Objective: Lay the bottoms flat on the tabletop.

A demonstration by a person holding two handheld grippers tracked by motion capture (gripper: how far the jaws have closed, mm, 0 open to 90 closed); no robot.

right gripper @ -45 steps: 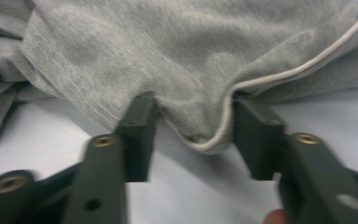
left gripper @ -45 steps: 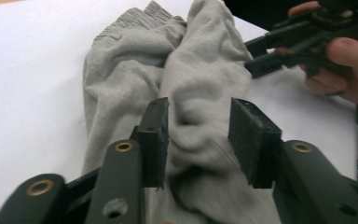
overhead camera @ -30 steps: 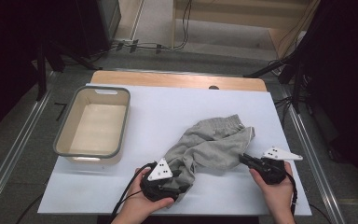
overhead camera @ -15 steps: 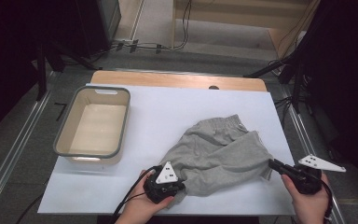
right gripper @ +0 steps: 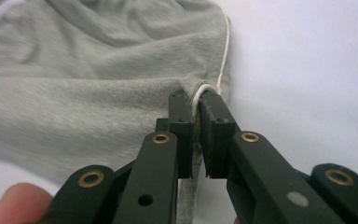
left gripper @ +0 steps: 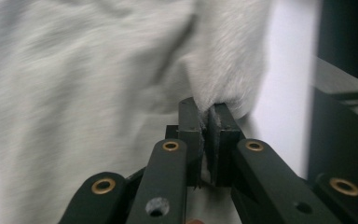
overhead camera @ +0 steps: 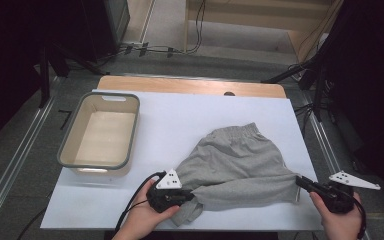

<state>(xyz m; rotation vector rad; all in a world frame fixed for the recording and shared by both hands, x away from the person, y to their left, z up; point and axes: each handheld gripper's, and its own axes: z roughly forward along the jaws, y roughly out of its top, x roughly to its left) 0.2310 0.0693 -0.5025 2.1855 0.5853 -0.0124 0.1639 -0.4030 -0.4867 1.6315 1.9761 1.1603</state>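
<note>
A pair of grey shorts [overhead camera: 235, 162] lies on the white table sheet [overhead camera: 180, 125], waistband toward the far side, the near hem pulled out flat between the two grippers. My left gripper [overhead camera: 187, 194] is shut on the hem at the shorts' near left corner; in the left gripper view its jaws pinch grey fabric [left gripper: 121, 84] at the left gripper [left gripper: 209, 112]. At the near right edge my right gripper [overhead camera: 300, 181] holds the other corner. The right gripper [right gripper: 192, 100] clamps the shorts [right gripper: 98, 93] at a white side seam.
A beige washing-up tub [overhead camera: 70, 150] with a grey rim stands on the sheet's left side. A wooden table edge [overhead camera: 190, 85] runs along the far side. Cables lie on the floor beyond. A cable trails from the left gripper toward the person.
The right gripper has drawn its corner of the shorts out to the right and toward the near edge, stretching the bunched fabric flat. The left gripper stayed nearly in place.
</note>
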